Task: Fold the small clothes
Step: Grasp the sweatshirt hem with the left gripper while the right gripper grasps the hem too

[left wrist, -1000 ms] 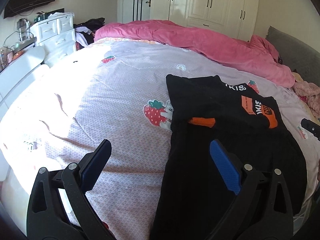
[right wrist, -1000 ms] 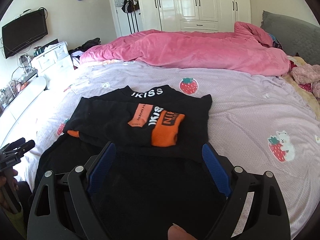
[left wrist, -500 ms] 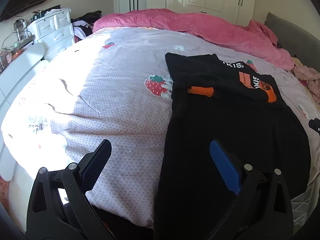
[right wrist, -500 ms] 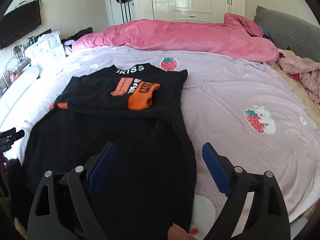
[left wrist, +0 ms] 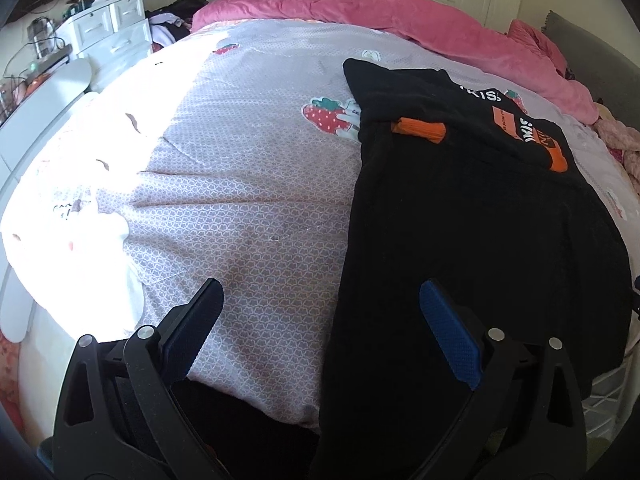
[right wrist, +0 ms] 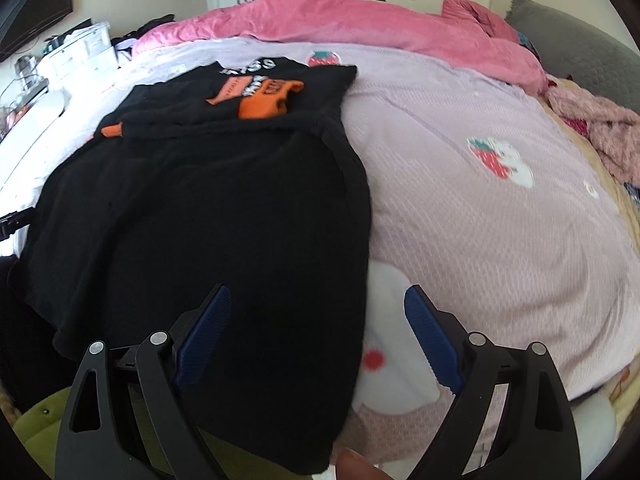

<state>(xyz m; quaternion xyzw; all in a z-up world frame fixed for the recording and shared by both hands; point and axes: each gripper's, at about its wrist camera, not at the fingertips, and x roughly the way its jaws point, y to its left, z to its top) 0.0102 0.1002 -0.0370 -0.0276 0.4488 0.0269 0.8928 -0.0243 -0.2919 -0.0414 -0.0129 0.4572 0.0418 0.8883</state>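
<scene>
The left gripper [left wrist: 320, 320] hangs above the near edge of the bed [left wrist: 240, 184], jaws spread wide and holding nothing. Its left jaw is over the lilac sheet; its right jaw is over the near part of the black shirt [left wrist: 472, 216], without touching it. The shirt lies flat on the bed, stretching away ahead of that right jaw, its near hem draped over the bed's edge. At its far end the sleeves are folded in, showing an orange cuff [left wrist: 418, 130] and an orange print.

The right gripper [right wrist: 316, 332] is likewise released, jaws wide apart and empty. The shirt [right wrist: 208, 208] lies ahead of and under its left jaw, while the right jaw is over the sheet [right wrist: 500, 208], just past the shirt's right edge. The orange print [right wrist: 262, 102] sits far ahead, left of the jaws. A pink quilt [right wrist: 360, 28] is bunched along the far side of the bed, well beyond both jaws.
</scene>
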